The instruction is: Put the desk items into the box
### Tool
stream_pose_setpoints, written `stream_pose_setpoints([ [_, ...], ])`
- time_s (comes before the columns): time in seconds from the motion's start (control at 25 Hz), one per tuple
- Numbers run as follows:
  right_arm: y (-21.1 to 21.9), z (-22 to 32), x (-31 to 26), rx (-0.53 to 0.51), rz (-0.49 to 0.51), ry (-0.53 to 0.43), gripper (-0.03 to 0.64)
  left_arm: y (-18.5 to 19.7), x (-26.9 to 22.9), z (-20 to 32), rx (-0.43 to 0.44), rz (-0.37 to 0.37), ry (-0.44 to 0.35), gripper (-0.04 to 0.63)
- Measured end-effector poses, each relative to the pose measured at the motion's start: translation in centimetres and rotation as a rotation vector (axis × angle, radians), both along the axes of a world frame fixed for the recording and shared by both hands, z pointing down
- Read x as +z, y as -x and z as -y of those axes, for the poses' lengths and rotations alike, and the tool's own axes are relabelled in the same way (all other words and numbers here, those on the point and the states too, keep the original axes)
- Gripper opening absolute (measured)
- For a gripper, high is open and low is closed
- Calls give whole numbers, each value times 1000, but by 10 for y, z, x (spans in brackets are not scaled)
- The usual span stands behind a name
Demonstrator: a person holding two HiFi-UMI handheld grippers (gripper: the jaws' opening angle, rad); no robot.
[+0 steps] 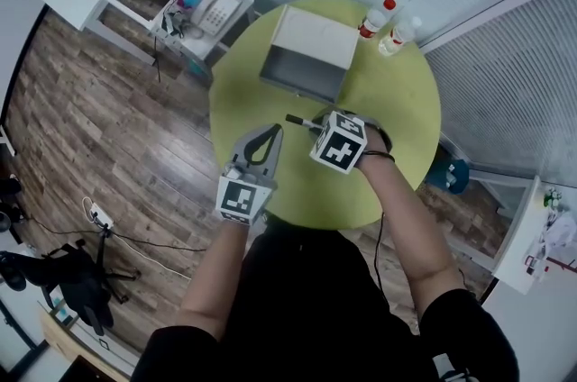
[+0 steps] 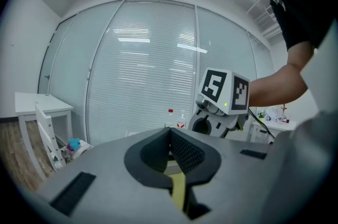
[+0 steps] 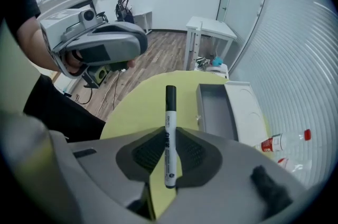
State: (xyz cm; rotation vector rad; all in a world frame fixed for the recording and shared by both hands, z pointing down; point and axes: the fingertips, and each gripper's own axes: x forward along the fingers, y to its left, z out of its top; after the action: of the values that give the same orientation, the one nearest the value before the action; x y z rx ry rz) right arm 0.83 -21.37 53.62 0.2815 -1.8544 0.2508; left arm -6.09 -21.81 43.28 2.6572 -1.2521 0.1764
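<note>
The right gripper (image 1: 321, 129) is hanging over the green worktop (image 1: 401, 105), its fingers clenching a white marker (image 3: 170, 114) whose black cap is sticking out past the fingertips, on the near side of the open grey box (image 1: 297, 74). The left gripper (image 1: 270, 134) is hovering just left of it, fingers pressed together on nothing. Two bottles (image 1: 376, 18) are standing right of the box.

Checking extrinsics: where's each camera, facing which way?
Head view: on the head, steeply down onto table, box, left gripper, right gripper, forearms.
Left gripper view: on left gripper, toward the blinds; own shut fingers.
Right gripper view: on right gripper, toward the box; fingers hold marker.
Shared: each gripper view shows the other gripper.
</note>
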Motion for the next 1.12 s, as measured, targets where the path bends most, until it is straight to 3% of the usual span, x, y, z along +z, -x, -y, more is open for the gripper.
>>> stream_pose_setpoints([
  [0.4, -5, 76, 16, 110, 51, -8, 71, -11, 14, 63, -65, 53, -40, 12],
  [0.64, -6, 108, 34, 187, 95, 4, 71, -13, 18, 99, -92, 22, -84, 12],
  [1.12, 15, 162, 86, 336, 113, 4, 71, 9, 81, 158, -28, 10, -46, 12],
])
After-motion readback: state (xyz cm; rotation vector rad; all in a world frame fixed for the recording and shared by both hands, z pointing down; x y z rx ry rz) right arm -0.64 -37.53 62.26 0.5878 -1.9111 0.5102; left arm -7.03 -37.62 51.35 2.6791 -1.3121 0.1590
